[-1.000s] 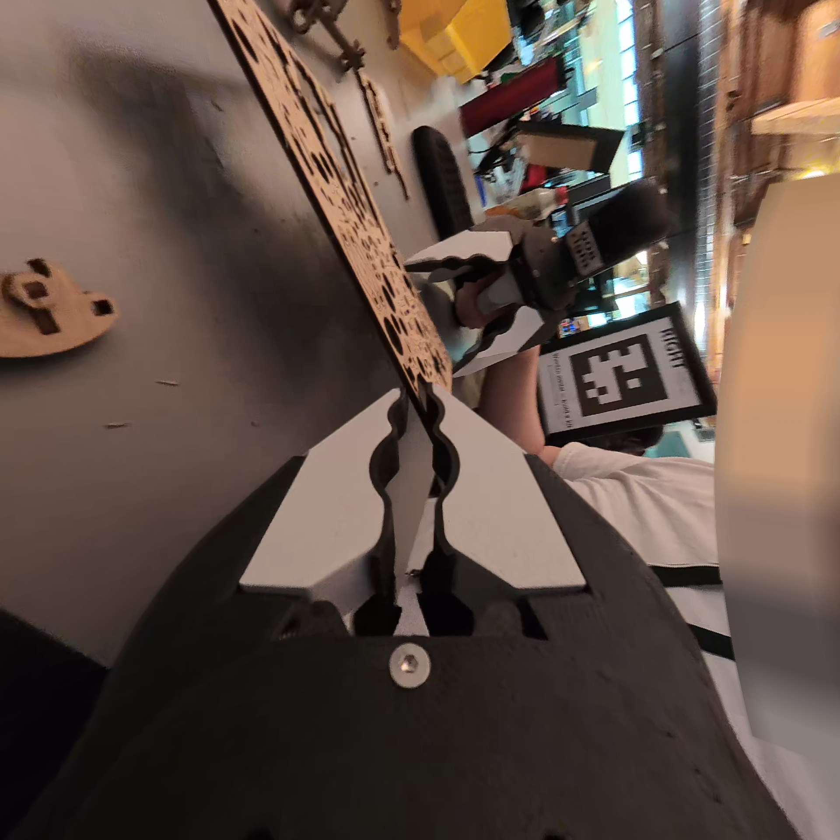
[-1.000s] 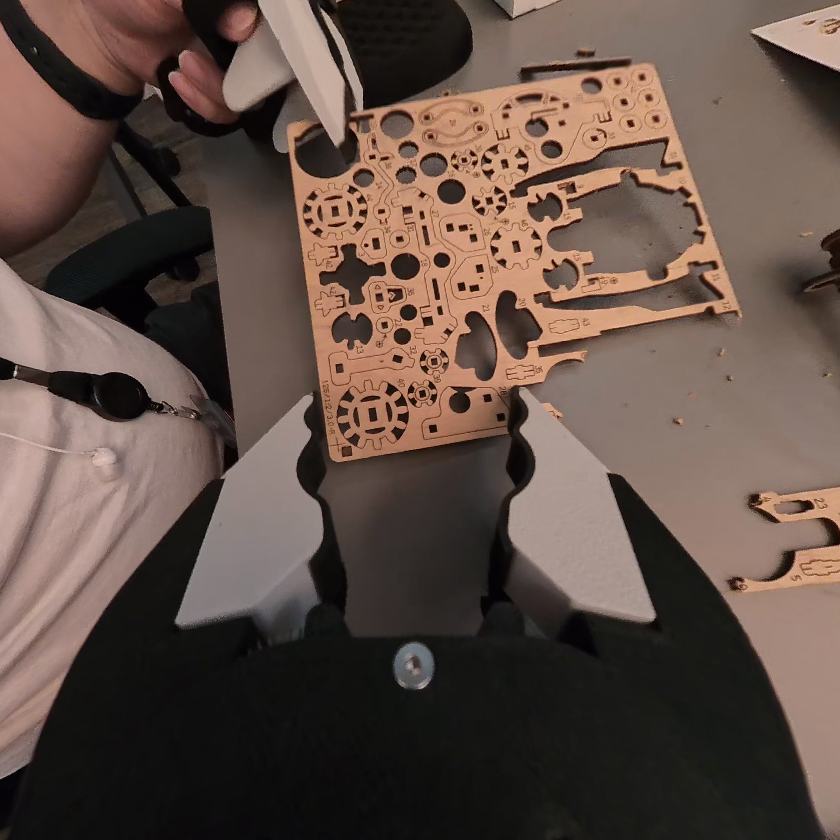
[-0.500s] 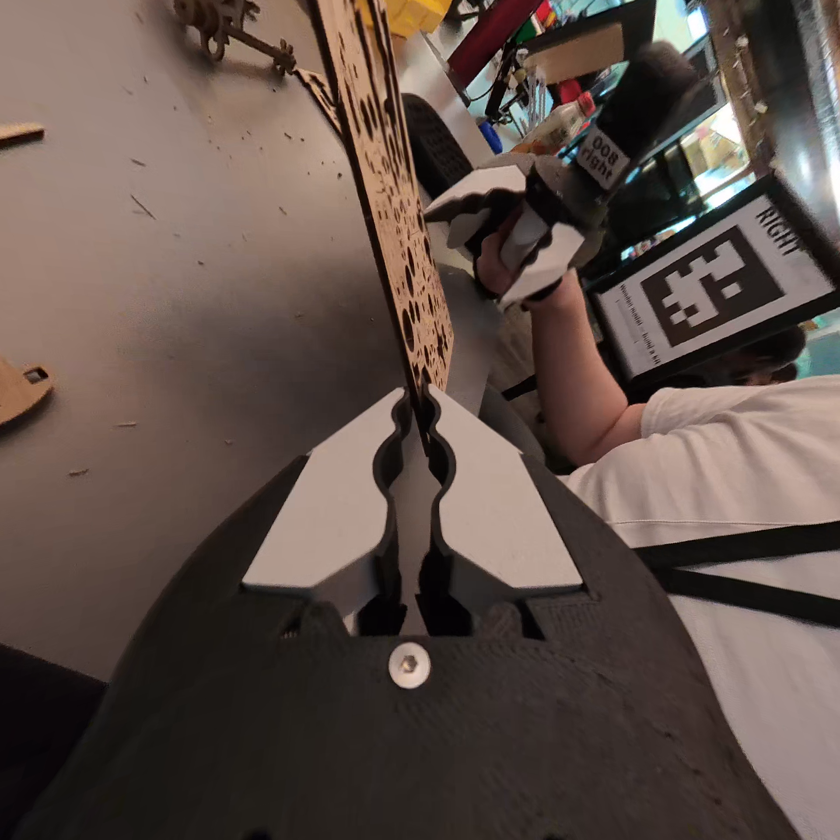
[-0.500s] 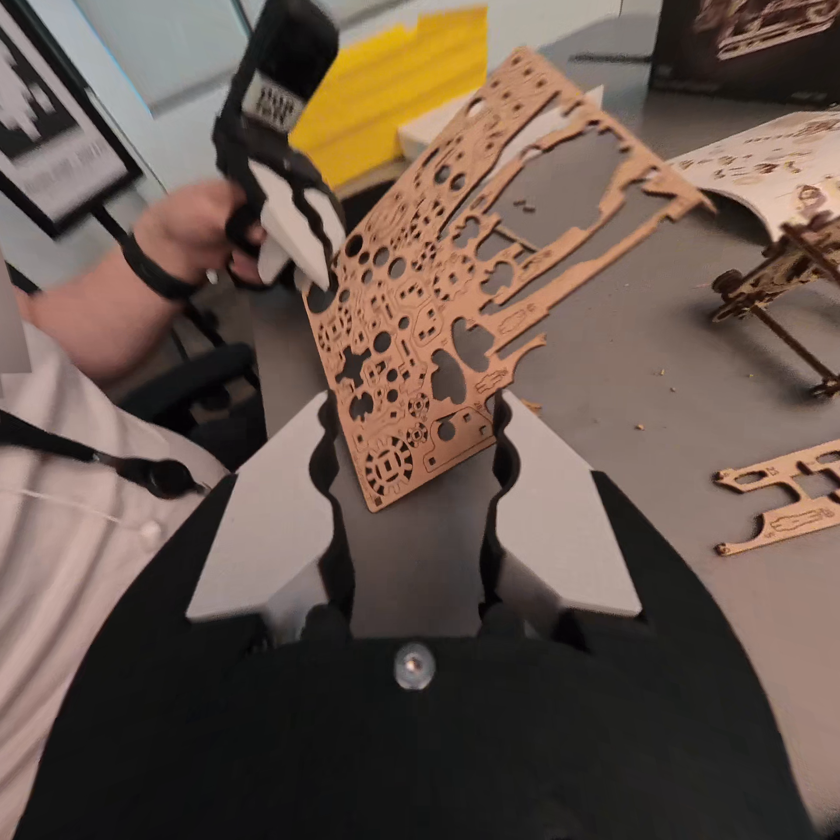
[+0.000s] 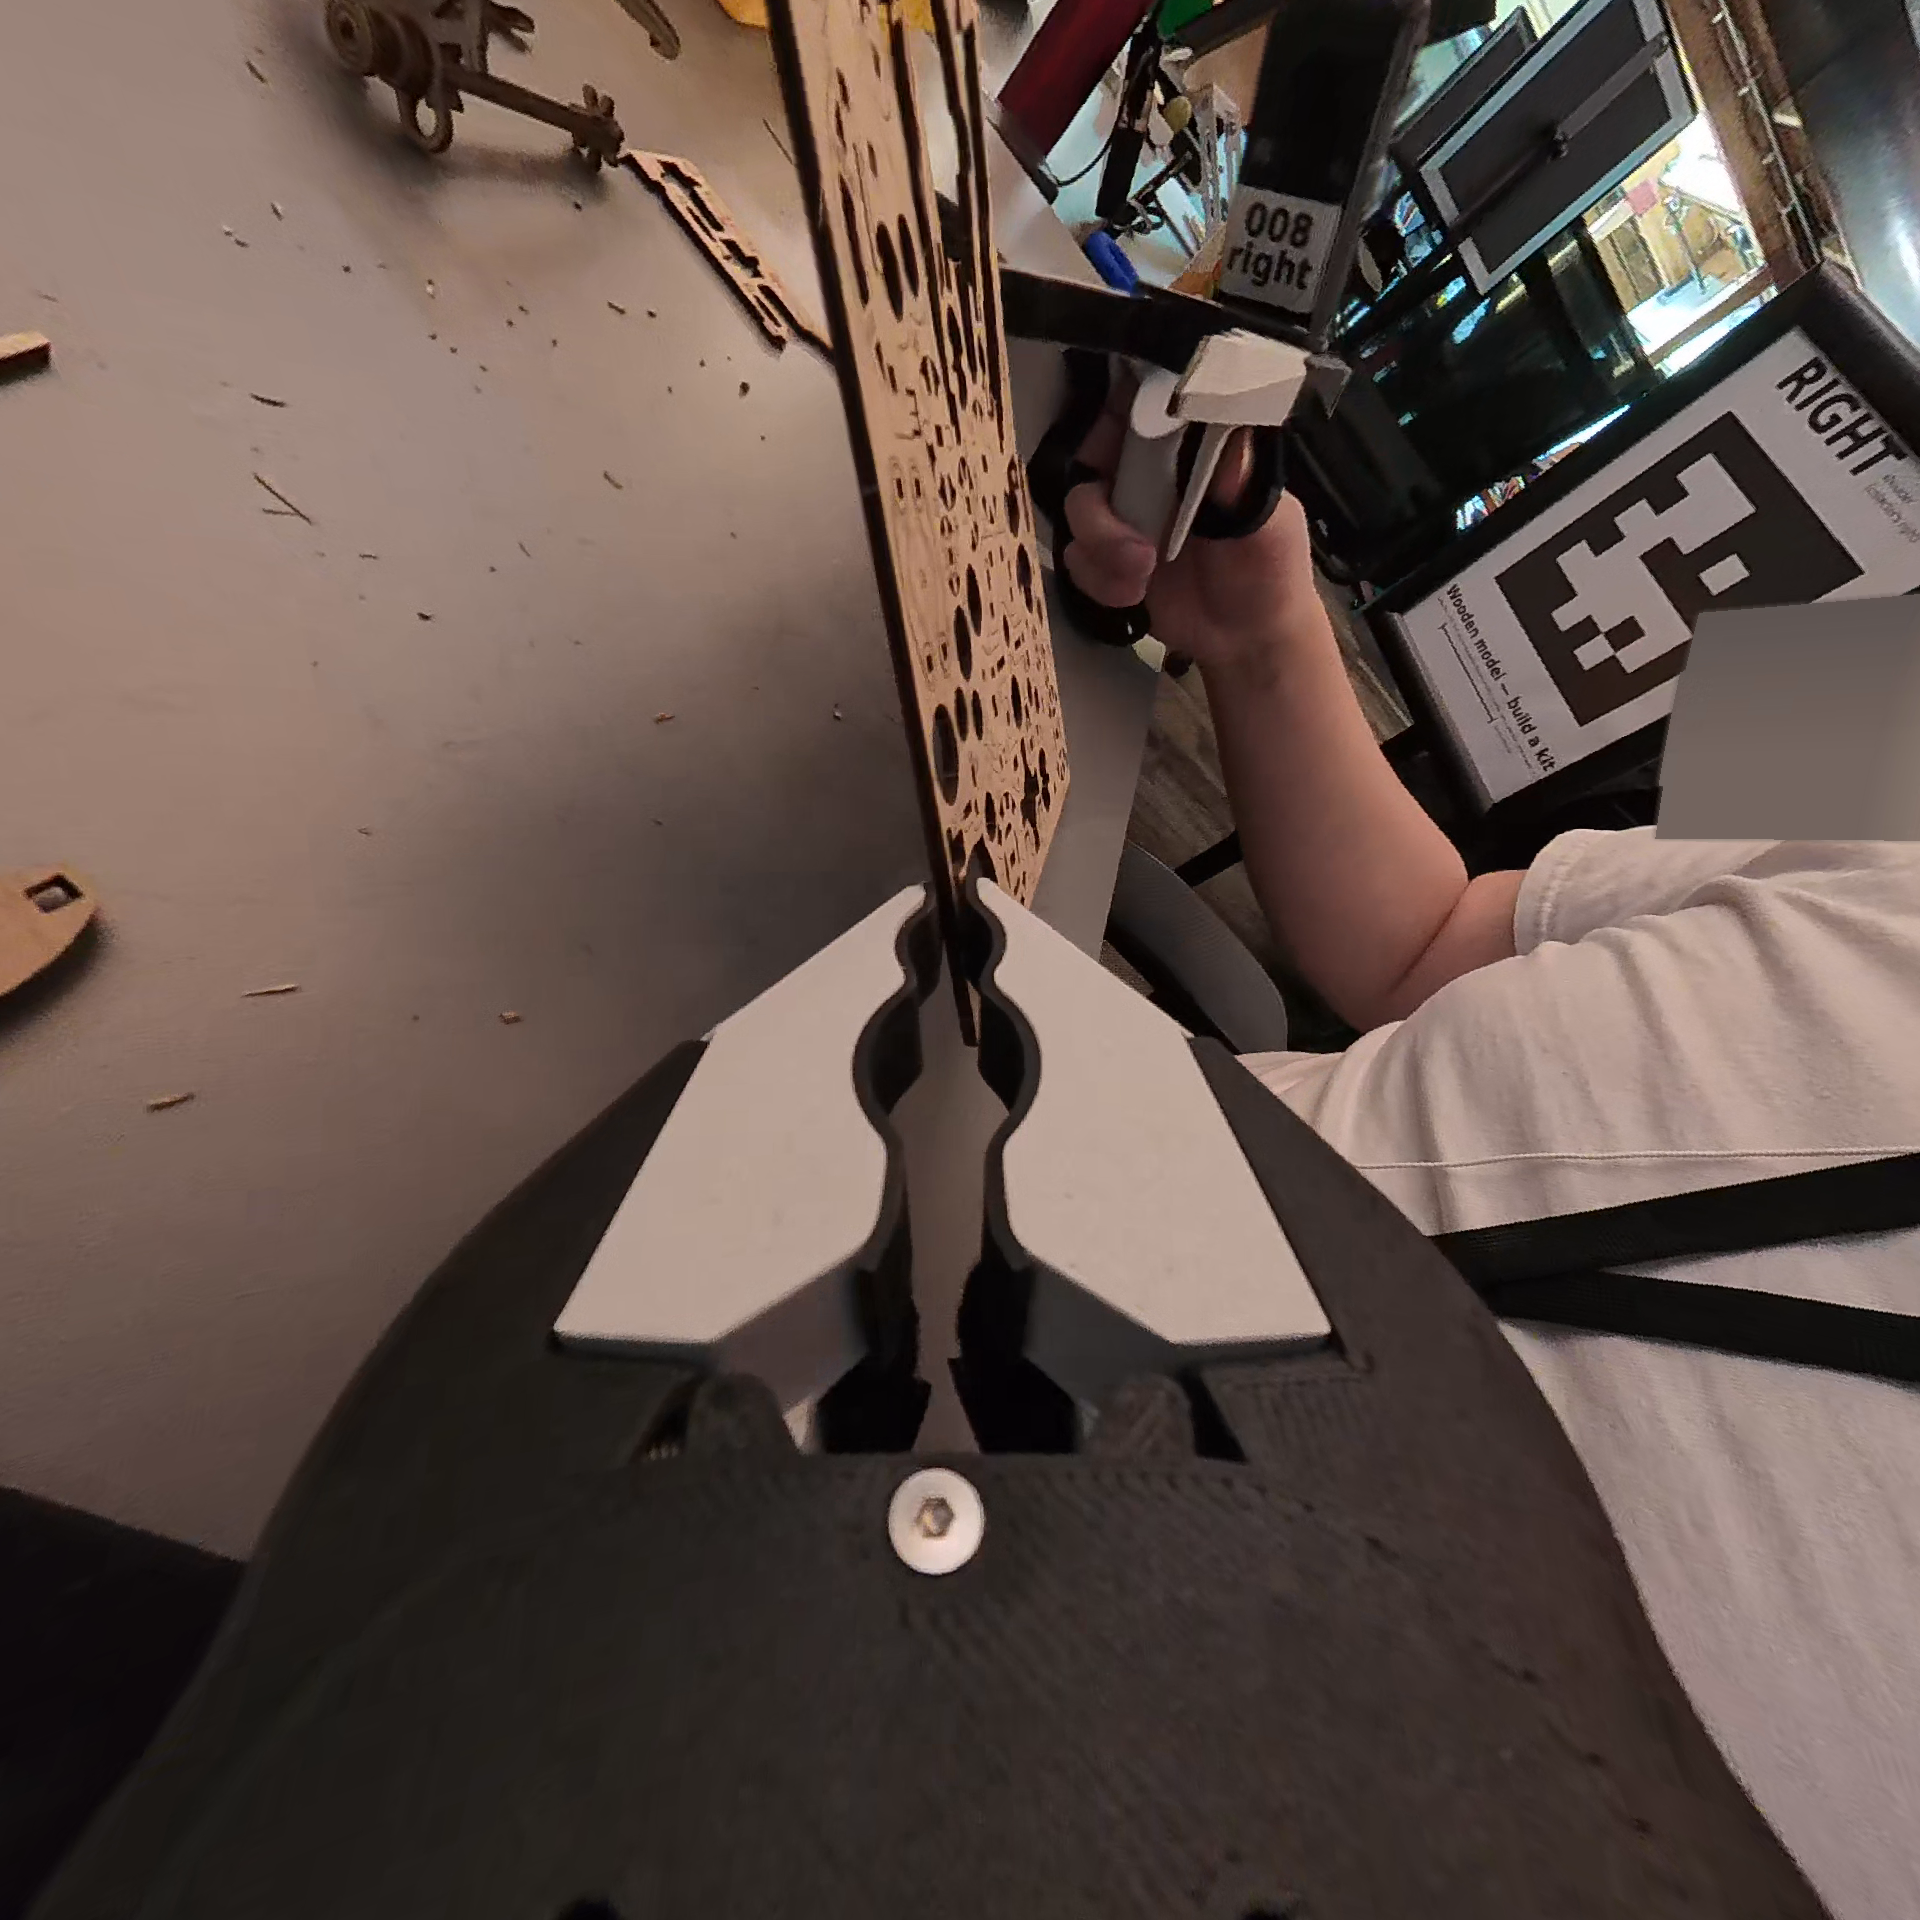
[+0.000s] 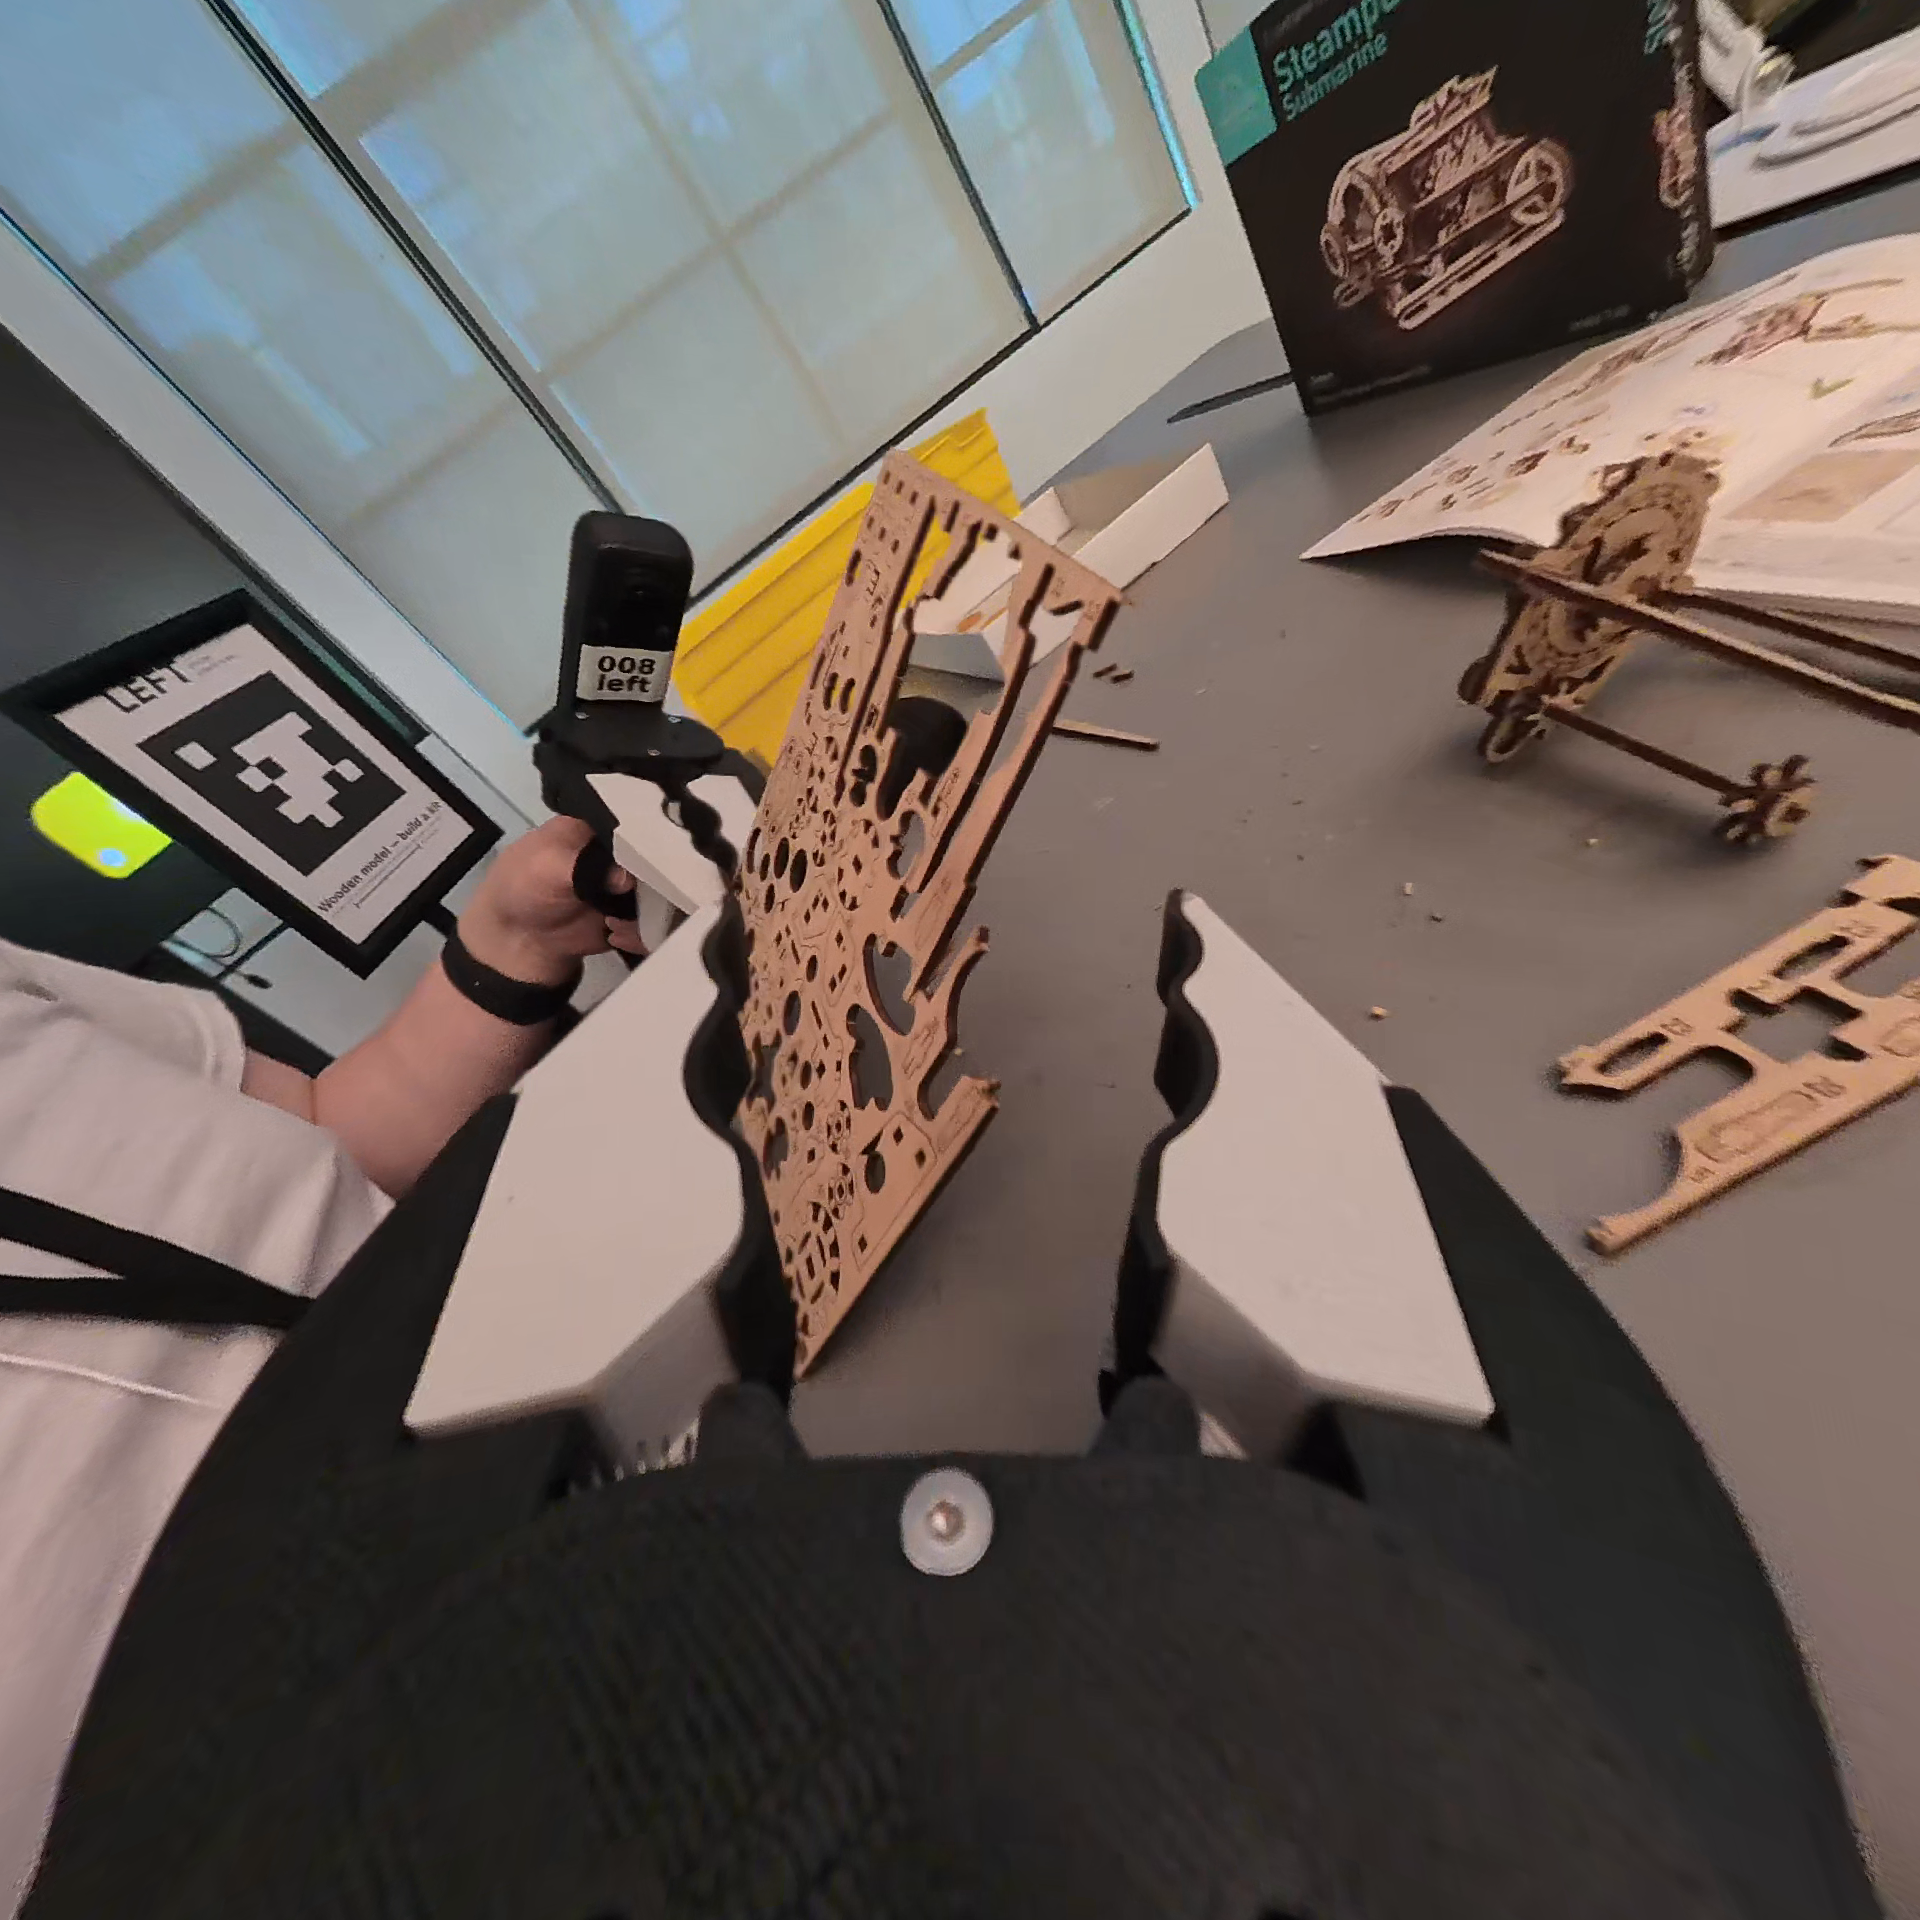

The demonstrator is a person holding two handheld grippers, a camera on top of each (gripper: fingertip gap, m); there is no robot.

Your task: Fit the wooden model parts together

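Left gripper (image 5: 951,914) pinches the laser-cut wooden sheet (image 6: 883,935) at its corner — sheet raised on edge above the grey surface (image 6: 1299,831). Right gripper (image 6: 951,1039) spread wide, sheet's lower corner between its fingers. Part-built wooden model (image 6: 1600,634) at 2 o'clock.

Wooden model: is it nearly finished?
Not yet. Done: a partly built model stands on the table. In hand: the left gripper, jaws shut, holds the parts sheet upright; the right gripper waits open. Left: many pieces sit unpunched in the sheet, and a loose frame piece lies unused.
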